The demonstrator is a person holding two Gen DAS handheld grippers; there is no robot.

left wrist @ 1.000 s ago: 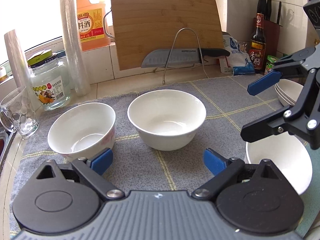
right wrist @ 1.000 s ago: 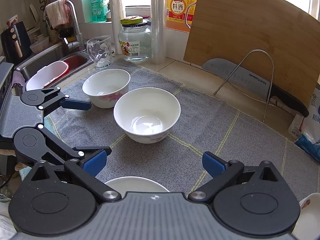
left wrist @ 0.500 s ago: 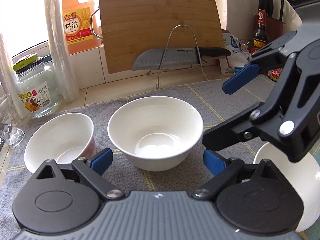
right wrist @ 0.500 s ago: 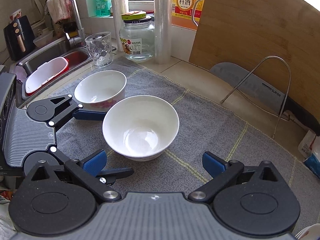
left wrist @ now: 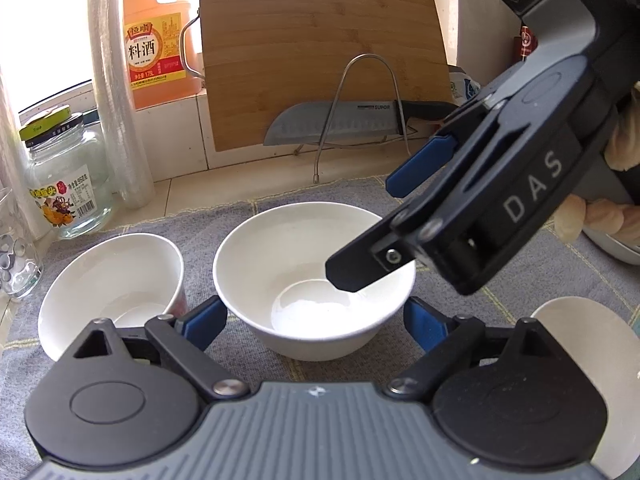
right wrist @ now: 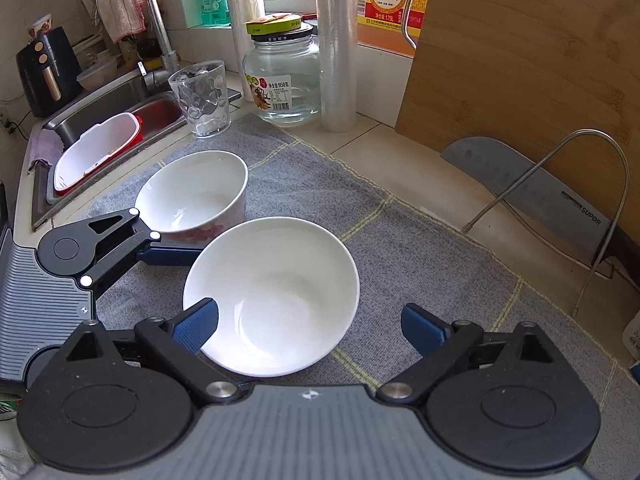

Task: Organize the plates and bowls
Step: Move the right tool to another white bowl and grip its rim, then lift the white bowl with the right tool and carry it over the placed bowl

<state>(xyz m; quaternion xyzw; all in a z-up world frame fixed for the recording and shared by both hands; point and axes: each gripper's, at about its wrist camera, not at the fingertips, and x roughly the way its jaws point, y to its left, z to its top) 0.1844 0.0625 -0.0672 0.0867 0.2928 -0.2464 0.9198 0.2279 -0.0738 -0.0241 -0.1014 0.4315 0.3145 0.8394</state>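
Observation:
Three white bowls stand on a grey cloth (left wrist: 248, 360). The middle bowl (left wrist: 314, 280) (right wrist: 272, 296) lies between the fingers of my left gripper (left wrist: 312, 322). Its jaws are closing, and the blue pads sit close by the bowl's low sides with no firm press showing. My right gripper (right wrist: 310, 328) (left wrist: 372, 228) comes in from the right, open and closing. One of its fingers is over the bowl's inside and the other is beyond the rim, well apart from it. The left bowl (left wrist: 112, 292) (right wrist: 196, 196) and the right bowl (left wrist: 592, 360) stand untouched.
A cutting board (left wrist: 320, 52), a knife (left wrist: 332, 124) and a wire rack lean at the back wall. A glass jar (right wrist: 284, 76), a tumbler (right wrist: 202, 100), a film roll (right wrist: 336, 44) and an orange bottle (left wrist: 156, 36) stand at the back left. A sink (right wrist: 112, 128) lies left.
The left gripper has closed in on the middle bowl, which now sits between its narrower fingers. The right gripper has swung in from the right over that bowl, its jaws narrowing.

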